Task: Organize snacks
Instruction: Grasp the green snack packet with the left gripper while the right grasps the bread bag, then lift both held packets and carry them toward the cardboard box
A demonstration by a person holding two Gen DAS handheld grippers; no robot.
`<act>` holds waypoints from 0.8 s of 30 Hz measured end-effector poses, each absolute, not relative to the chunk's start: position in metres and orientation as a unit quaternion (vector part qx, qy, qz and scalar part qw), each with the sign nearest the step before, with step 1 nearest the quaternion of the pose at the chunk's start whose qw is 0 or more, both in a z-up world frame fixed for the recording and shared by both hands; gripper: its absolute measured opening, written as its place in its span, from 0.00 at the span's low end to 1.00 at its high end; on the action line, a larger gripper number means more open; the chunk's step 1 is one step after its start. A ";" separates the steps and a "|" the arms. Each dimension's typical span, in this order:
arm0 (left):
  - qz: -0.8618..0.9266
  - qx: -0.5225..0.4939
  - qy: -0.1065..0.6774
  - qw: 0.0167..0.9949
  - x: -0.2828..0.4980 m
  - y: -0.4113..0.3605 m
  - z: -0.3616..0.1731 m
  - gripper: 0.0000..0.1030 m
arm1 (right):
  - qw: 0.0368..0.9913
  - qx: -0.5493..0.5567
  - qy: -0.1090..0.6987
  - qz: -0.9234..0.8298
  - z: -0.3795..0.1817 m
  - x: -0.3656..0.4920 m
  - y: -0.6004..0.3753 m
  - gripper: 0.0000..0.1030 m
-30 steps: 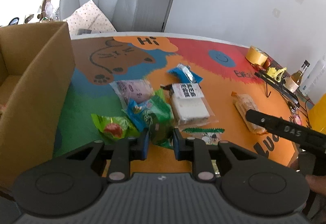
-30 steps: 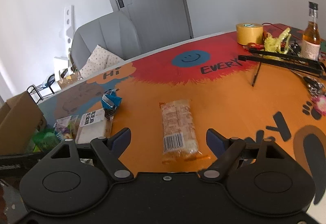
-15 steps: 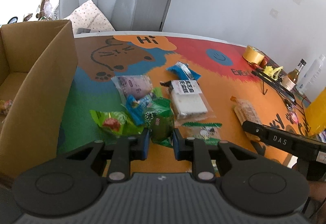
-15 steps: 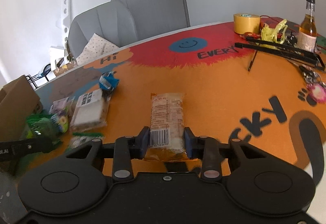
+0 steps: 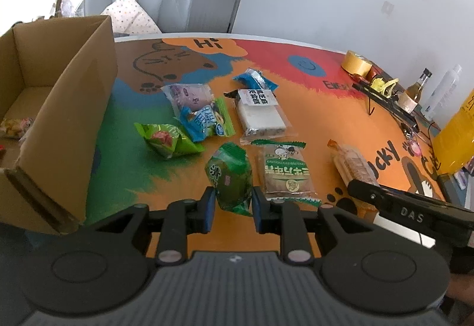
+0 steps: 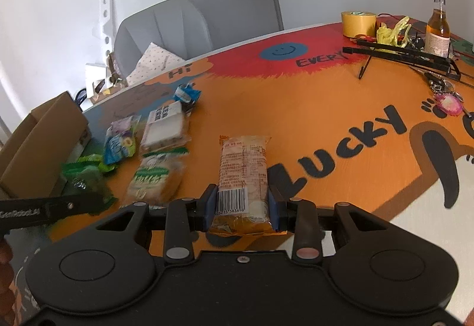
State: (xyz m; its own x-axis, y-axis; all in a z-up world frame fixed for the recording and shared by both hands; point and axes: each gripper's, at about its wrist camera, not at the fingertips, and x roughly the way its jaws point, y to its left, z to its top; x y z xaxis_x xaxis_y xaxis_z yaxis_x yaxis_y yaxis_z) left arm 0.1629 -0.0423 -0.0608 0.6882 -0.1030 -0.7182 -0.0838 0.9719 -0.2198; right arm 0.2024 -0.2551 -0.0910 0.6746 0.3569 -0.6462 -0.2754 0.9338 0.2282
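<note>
"Hi", "EVERY", "LUCKY" on table [image 6: 326, 124], "DAS" on right tool [image 5: 411, 209], barcode perhaps 383698

Black left gripper [image 5: 231, 206] and right gripper [image 6: 241, 207] — blue pads, perhaps rubber.

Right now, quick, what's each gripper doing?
Left gripper: closed on the dark green snack packet.
Right gripper: closed on the orange cracker packet.

The worktop [image 5: 311, 124] is a loud cartoon print, orange with "Lucky" lettering. A cardboard box [image 5: 74, 118] sits at its left edge, loose snack packs [image 5: 204, 121] lie beside it, and a tape roll [image 6: 358, 23] and bottle [image 6: 438, 30] stand at the far right.
</note>
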 end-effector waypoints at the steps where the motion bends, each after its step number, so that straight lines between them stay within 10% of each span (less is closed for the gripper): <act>1: -0.003 -0.112 0.394 0.912 0.163 -0.044 -0.061 0.26 | 0.912 0.053 0.367 0.173 -0.091 0.201 -0.254 0.34; 14: 0.020 -0.104 0.397 0.911 0.180 -0.047 -0.077 0.44 | 0.915 0.037 0.363 0.172 -0.096 0.206 -0.250 0.41; 24: 0.012 -0.114 0.381 0.917 0.173 -0.045 -0.070 0.24 | 0.919 0.034 0.350 0.180 -0.092 0.199 -0.245 0.33</act>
